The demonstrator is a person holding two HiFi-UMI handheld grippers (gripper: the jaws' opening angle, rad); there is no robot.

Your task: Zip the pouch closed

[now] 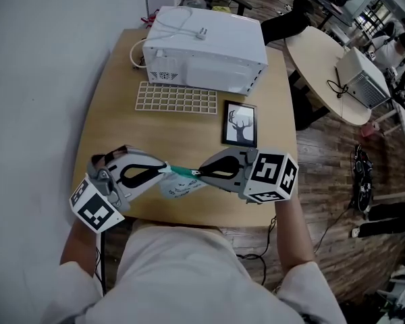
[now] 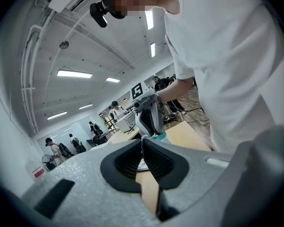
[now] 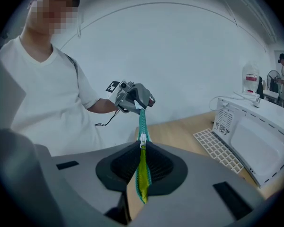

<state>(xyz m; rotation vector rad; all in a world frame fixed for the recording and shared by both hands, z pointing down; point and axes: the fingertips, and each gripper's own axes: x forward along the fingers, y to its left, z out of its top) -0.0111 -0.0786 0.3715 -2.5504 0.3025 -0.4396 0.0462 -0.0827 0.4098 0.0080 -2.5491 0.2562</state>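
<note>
"Teal zip tape (image 3: pixel 142 119) stretched taut, along the top of a clear plastic pouch (image 1: pixel 179 186). Any writing on it?"

"Dark print on its side, too small to read."

"Where is it?"

"In the air over the near edge of the wooden tabletop (image 1: pixel 115 123). The left claw (image 1: pixel 166 169) is clamped on its left end. The right claw (image 1: pixel 200 174) is clamped on the zip edge, where yellow-green shows between the parted tapes, with the pale slider (image 3: pixel 143 139) at its tips."

"Anything inside?"

"Can't tell."
</note>
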